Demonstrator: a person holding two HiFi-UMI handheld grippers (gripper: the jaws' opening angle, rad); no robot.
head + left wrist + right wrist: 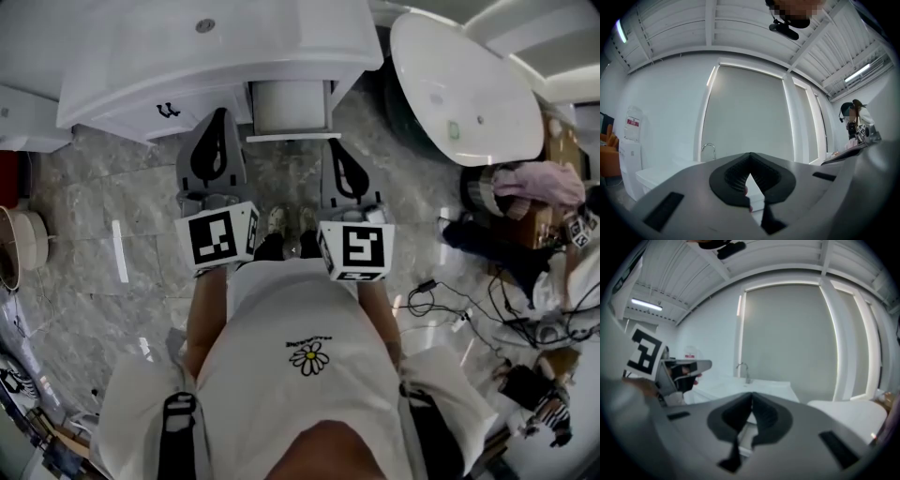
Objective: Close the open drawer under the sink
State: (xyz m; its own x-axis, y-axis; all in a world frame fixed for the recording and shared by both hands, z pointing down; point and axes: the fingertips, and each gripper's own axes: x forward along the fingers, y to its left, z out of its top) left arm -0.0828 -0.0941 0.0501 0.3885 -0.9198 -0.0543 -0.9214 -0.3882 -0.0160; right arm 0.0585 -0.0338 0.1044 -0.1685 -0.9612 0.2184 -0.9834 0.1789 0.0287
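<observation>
The white sink unit (122, 75) filled the upper left of the head view, its tap (708, 149) curving above the worktop. The left gripper (221, 117) pointed toward the unit's front with its jaws pressed together and nothing between them. Just to its right, the open drawer (291, 105) jutted out from under the sink, lying between the two gripper tips in the head view. The right gripper (334, 145) was likewise pressed together and empty, its tip near the drawer's right front corner. Further right stood a white oval tub (469, 84), with cables (441, 300) strewn on the marble floor (94, 234).
</observation>
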